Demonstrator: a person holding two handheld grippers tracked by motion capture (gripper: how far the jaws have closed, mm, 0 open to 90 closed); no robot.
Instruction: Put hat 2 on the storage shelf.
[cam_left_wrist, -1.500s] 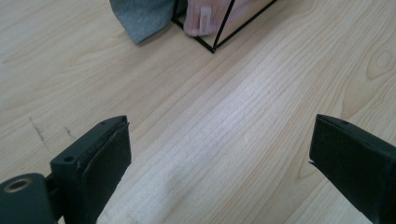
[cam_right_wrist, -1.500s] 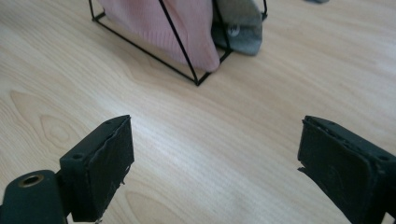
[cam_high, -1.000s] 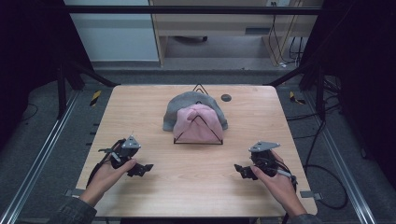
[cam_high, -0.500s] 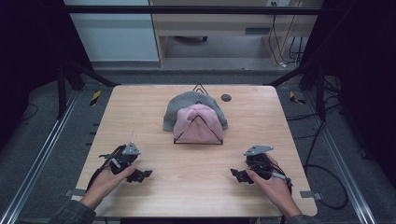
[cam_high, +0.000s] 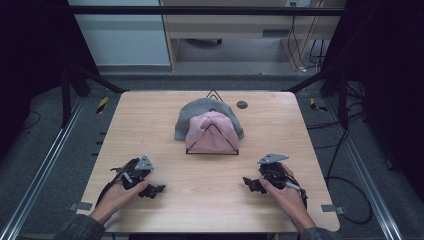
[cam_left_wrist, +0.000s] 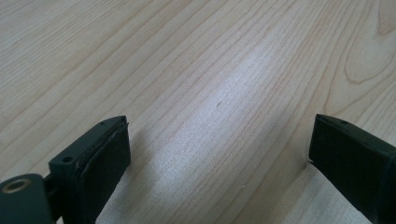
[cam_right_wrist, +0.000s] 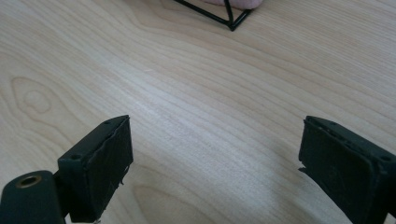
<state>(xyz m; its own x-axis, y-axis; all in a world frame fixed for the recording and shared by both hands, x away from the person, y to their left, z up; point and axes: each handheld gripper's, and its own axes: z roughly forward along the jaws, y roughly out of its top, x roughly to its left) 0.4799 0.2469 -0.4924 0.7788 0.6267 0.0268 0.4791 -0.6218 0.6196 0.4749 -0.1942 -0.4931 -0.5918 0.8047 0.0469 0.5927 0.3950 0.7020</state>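
1. Two grippers rest low on the table (cam_high: 150, 125) at my near edge, both released and empty: the left gripper (cam_left_wrist: 219, 154) and the right gripper (cam_right_wrist: 215, 163) each show jaws standing wide apart over bare wood.
2. Ahead of both, between them and well apart from either, a pink hat (cam_high: 211, 131) hangs over a black wire stand (cam_high: 227, 142); a grey hat (cam_high: 197, 112) lies behind and partly under it, touching.
3. I judge both hats light, soft and limp. They should fold under the jaws and cannot break.
4. I would pinch the pink hat at its lower hem, clear of the wire, because the light stand may tip or drag.
5. Beneath the jaws, the pale wood is smooth and flat.
6. Beyond the hats lies a small dark disc (cam_high: 242, 104); past the far edge are grey floor and cables.
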